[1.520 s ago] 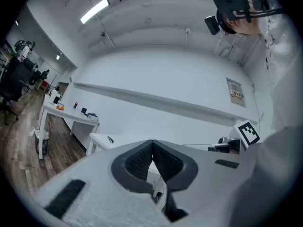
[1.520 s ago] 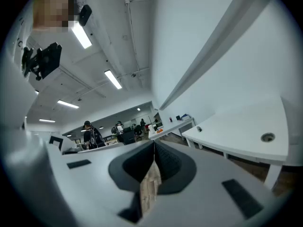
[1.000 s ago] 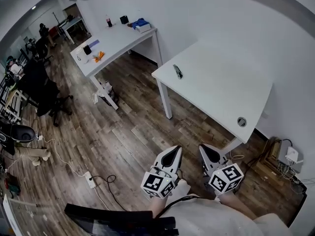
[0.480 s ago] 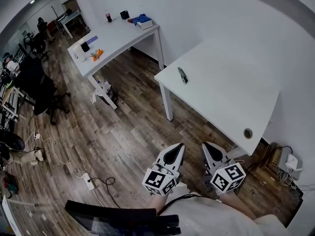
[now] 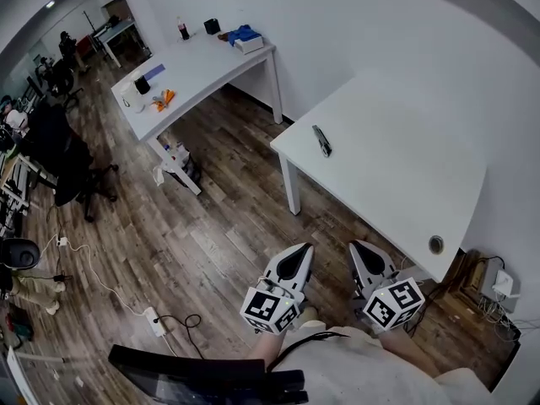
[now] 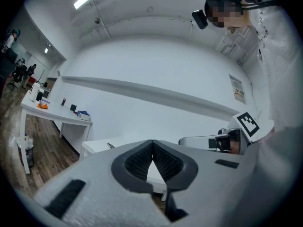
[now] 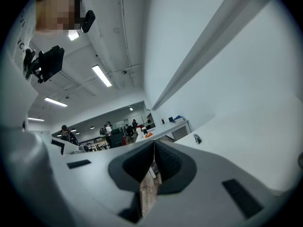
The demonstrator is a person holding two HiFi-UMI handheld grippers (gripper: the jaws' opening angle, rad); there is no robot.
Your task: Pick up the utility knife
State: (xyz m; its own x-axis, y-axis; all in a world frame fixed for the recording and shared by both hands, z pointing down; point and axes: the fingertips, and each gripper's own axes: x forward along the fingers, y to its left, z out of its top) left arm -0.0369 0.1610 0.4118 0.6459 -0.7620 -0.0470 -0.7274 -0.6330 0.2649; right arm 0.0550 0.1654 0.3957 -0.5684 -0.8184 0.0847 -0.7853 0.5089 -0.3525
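The utility knife (image 5: 321, 140), dark and slim, lies near the left edge of the white table (image 5: 396, 154) ahead of me. It also shows small in the left gripper view as the knife (image 6: 110, 145) and in the right gripper view as the knife (image 7: 197, 138). My left gripper (image 5: 301, 252) and right gripper (image 5: 357, 250) are held side by side over the wooden floor, well short of the table. Both point level. Each has its jaws shut with nothing between them.
A second white table (image 5: 190, 70) stands at the back left with a bottle (image 5: 183, 29), a blue item (image 5: 240, 35), orange objects (image 5: 162, 99) and a white jug. Office chairs (image 5: 72, 154) and cables (image 5: 101, 277) are on the floor at left. A wall runs behind the tables.
Both grippers have travelled forward with me towards the near table. The table and the knife sit lower and closer in the head view.
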